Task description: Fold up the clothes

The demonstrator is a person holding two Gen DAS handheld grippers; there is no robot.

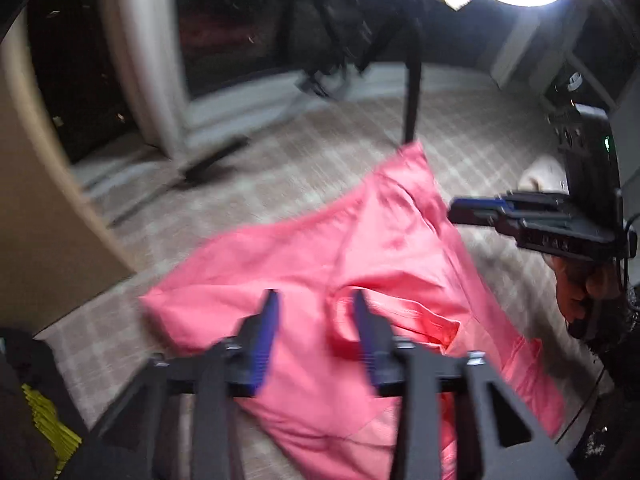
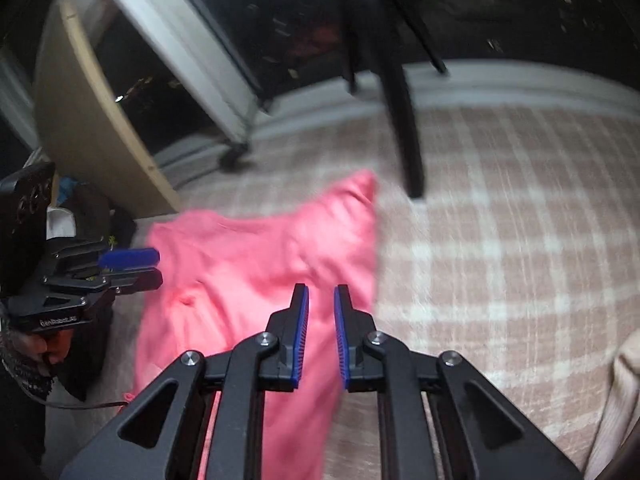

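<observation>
Pink garment (image 1: 360,280) lies spread and rumpled on the checked carpet (image 1: 280,176), one corner pointing toward a black chair leg (image 1: 412,80), neck opening facing up near the left tool. Left tool (image 1: 316,300) hovers above the garment, jaws apart, blue pads (image 1: 270,320) clear of the cloth, nothing between them. Right tool (image 2: 321,292) also above the garment near its right edge, jaws a narrow gap apart, nothing pinched. In the left wrist view the right tool (image 1: 464,210) comes in from the right side, held by a hand (image 1: 580,284), over the garment's far edge. In the right wrist view the left tool (image 2: 154,266) sits at the left, just at the garment's (image 2: 248,256) left edge. Tan board (image 2: 92,128) leans at the back left by a dark glass door. Frames motion-blurred
</observation>
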